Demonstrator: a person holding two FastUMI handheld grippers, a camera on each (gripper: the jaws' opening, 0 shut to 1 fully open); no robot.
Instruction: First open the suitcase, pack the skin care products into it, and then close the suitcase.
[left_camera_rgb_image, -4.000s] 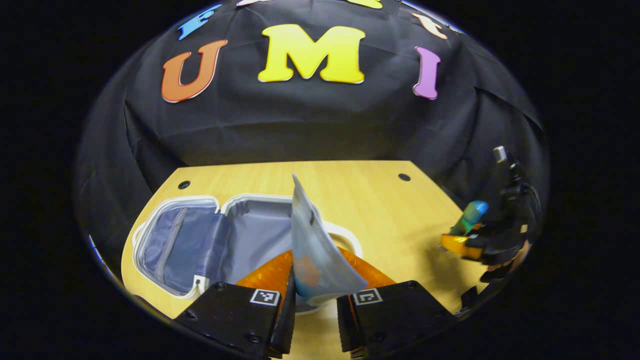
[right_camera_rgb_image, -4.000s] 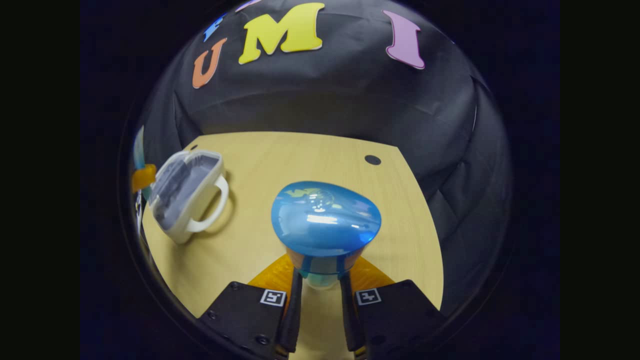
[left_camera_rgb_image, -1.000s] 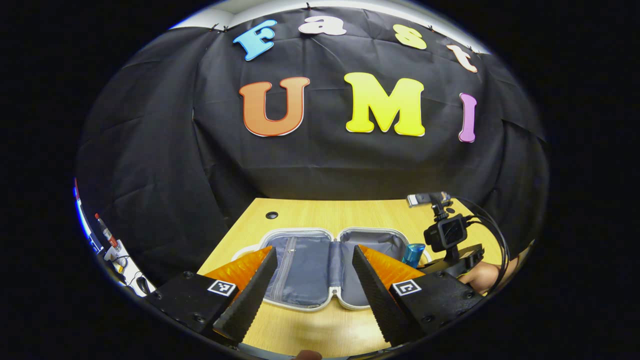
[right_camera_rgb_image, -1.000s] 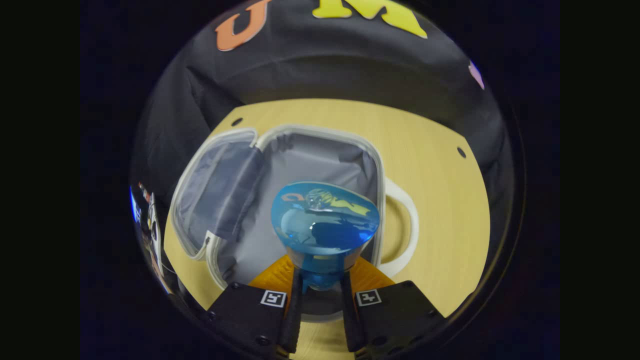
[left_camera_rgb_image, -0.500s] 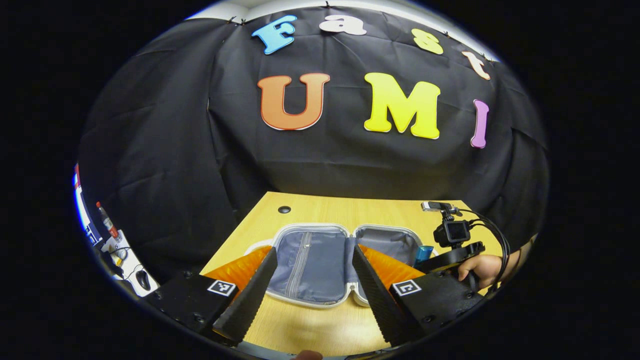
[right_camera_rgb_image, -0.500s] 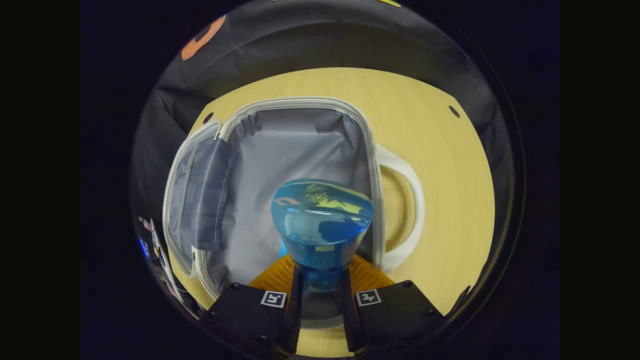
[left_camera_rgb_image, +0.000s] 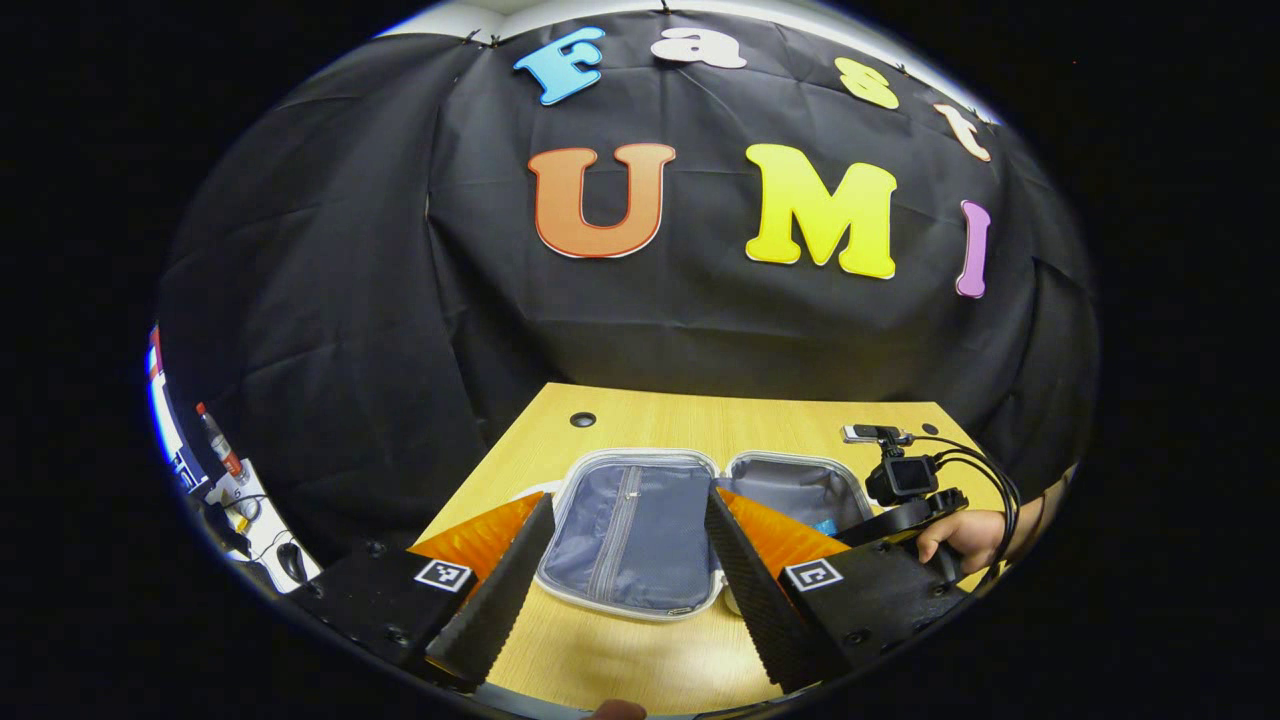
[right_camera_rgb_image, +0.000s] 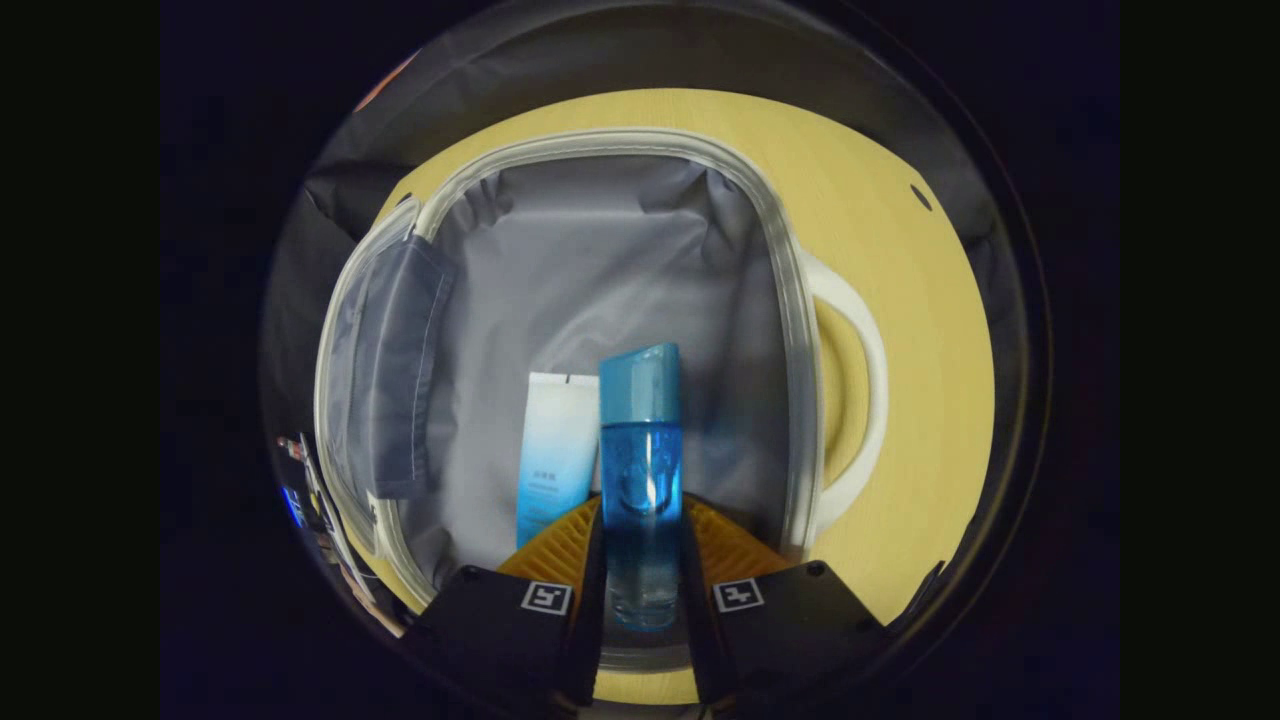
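The wooden tabletop (right_camera_rgb_image: 920, 330) carries the open white-rimmed, grey-lined suitcase (right_camera_rgb_image: 620, 250). Inside it lies a white-and-blue tube (right_camera_rgb_image: 555, 455). The right gripper (right_camera_rgb_image: 640, 600) pinches a clear blue bottle (right_camera_rgb_image: 640, 480) — long axis toward twelve o'clock, low over the lining. The left gripper (left_camera_rgb_image: 625, 590) hangs spread, empty — farther off.

Black cloth wall (left_camera_rgb_image: 400, 300) behind wooden table (left_camera_rgb_image: 680, 415).

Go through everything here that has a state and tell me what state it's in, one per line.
suitcase: open, lying flat on the table
blue bottle: gripped, lying over the suitcase's lined half
white tube: lying in the suitcase, beside the bottle
right gripper: shut on the blue bottle
left gripper: open, holding nothing
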